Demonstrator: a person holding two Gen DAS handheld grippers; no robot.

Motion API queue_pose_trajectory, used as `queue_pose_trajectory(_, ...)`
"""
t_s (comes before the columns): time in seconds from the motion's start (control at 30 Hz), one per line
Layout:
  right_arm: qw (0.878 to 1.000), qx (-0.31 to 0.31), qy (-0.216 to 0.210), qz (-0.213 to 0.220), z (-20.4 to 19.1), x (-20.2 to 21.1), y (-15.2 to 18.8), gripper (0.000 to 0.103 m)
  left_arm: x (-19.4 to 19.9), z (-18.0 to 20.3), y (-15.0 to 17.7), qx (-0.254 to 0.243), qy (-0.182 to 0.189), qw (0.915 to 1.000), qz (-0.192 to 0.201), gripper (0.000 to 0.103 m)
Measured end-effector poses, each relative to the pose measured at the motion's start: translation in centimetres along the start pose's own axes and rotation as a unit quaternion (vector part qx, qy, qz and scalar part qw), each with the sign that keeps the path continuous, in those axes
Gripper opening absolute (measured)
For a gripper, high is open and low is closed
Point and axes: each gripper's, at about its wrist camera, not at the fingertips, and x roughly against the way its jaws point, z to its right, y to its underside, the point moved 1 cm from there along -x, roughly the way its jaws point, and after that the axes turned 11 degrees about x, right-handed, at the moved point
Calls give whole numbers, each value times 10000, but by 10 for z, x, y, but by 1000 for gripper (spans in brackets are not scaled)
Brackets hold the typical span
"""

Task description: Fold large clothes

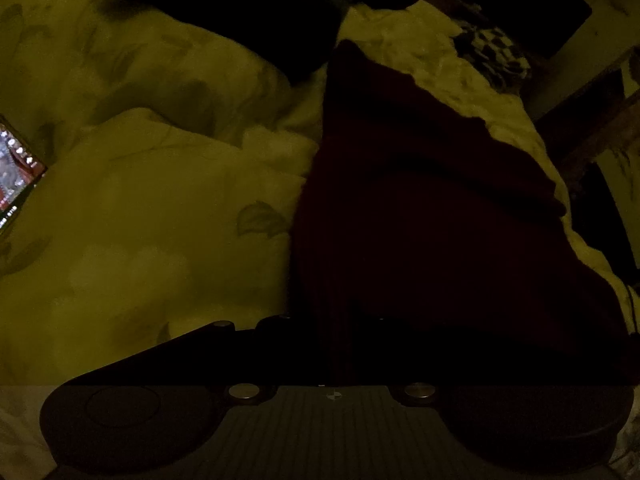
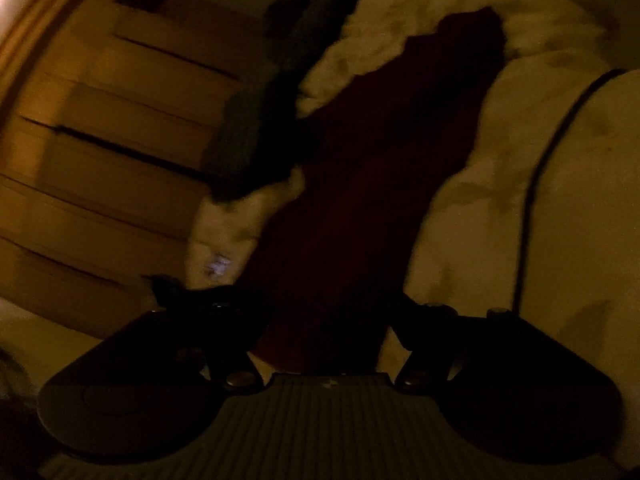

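A dark red garment [image 1: 420, 200] lies stretched along the pale leaf-print bedding [image 1: 140, 220], a lit phone [image 1: 16, 168] at the left edge. In this dim light each hand-held gripper, left [image 1: 332, 320] and right [image 2: 324, 320], seems to have red cloth between its fingers; I cannot tell whether either grips.

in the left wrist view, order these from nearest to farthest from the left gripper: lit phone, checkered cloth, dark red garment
1. dark red garment: straight ahead, reaching down to the left gripper, whose fingers are too dark to make out.
2. lit phone: at the left edge, on the pale bedding.
3. checkered cloth: far, upper right.
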Motion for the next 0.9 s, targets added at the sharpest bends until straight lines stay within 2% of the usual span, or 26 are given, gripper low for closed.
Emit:
queue_pose_trajectory(0.07,9996,114,121,-208,-3,-5,3,67,0,0,0,-42,-18,10000,5,66)
queue_pose_trajectory(0.17,9986,218,8,-472,-8,-24,8,65,-1,2,1,-119,-58,9999,8,66)
queue_pose_trajectory(0.2,9980,269,-9,-577,-10,-31,9,58,-1,2,1,-134,-69,9999,11,66)
queue_pose_trajectory(0.27,9961,471,-10,-746,-17,-45,9,55,-1,4,2,-151,-79,9999,11,66)
queue_pose_trajectory(0.33,9953,565,-1,-788,-20,-56,8,46,-1,4,2,-144,-81,9999,6,66)
queue_pose_trajectory(0.4,9953,561,57,-792,-17,-61,6,26,-1,4,1,-110,-83,9999,3,65)
queue_pose_trajectory(0.43,9958,552,18,-731,-17,-59,4,23,0,5,0,-102,-79,9999,10,65)
queue_pose_trajectory(0.5,9966,657,-97,-485,-20,-47,-1,16,3,6,-5,-15,10,10000,95,64)
queue_pose_trajectory(0.7,9933,517,-674,781,-13,-5,-39,15,10,29,-49,273,380,9971,593,63)
queue_pose_trajectory(0.83,9863,219,-783,1436,15,-3,-84,14,-4,57,-103,454,476,9923,1053,62)
queue_pose_trajectory(0.9,9826,-112,-711,1710,38,-10,-111,14,-24,70,-141,722,383,9893,1208,62)
